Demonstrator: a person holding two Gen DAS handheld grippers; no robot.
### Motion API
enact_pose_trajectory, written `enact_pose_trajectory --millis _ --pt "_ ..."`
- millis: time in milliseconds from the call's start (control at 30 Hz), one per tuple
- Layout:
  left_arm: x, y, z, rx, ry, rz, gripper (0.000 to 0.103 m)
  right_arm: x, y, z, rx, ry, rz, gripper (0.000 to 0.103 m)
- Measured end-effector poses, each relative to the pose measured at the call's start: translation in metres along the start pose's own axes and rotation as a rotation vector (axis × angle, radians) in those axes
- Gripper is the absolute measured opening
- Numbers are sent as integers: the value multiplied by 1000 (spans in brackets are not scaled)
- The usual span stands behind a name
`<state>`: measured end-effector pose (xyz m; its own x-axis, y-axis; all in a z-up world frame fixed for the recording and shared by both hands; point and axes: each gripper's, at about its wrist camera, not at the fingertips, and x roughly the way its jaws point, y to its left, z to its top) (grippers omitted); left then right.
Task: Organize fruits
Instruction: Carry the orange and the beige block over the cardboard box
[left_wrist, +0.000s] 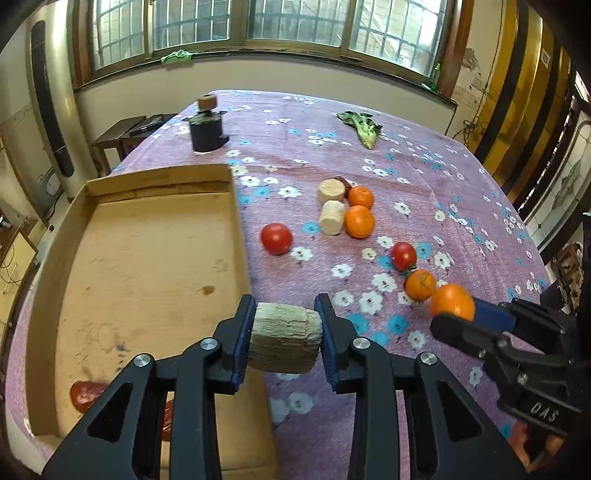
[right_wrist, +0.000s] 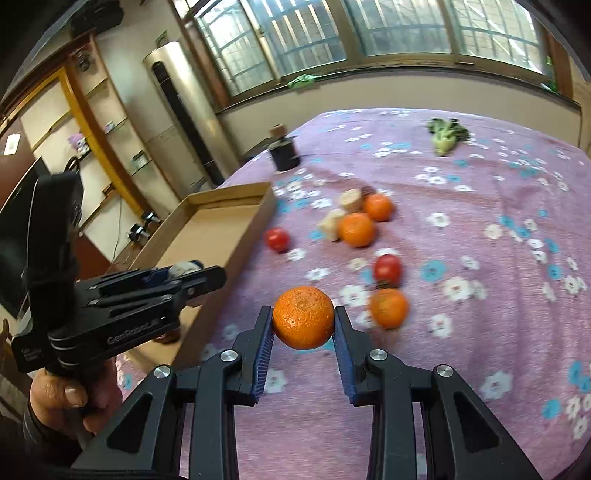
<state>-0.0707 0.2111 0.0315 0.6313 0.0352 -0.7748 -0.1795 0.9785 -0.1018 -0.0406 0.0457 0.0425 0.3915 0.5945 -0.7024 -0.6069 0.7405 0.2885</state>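
My left gripper (left_wrist: 284, 325) is shut on a pale, ridged root chunk (left_wrist: 282, 341), held over the right edge of the cardboard tray (left_wrist: 147, 266). My right gripper (right_wrist: 303, 325) is shut on an orange (right_wrist: 303, 317) and holds it above the cloth; it also shows in the left wrist view (left_wrist: 452, 301). On the cloth lie three more oranges (left_wrist: 359, 220) (left_wrist: 361, 196) (left_wrist: 420, 284), two tomatoes (left_wrist: 276, 238) (left_wrist: 403, 255) and two pale root chunks (left_wrist: 332, 217) (left_wrist: 331, 189). A red fruit (left_wrist: 86, 395) lies in the tray's near corner, partly hidden.
A purple flowered cloth (left_wrist: 424, 192) covers the table. A black cylinder with a wooden knob (left_wrist: 206, 127) stands at the far left, and a leafy green vegetable (left_wrist: 364, 127) lies at the far side. The left gripper and the hand holding it show in the right wrist view (right_wrist: 110, 306).
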Motion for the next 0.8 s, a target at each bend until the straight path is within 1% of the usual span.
enact_pose_trajectory --millis 433,800 --pt "-24 35 -9 -46 -35 23 30 10 52 1 -78 14 41 32" --pt "-25 64 -14 -85 -29 53 30 25 85 7 -127 33 72 32"
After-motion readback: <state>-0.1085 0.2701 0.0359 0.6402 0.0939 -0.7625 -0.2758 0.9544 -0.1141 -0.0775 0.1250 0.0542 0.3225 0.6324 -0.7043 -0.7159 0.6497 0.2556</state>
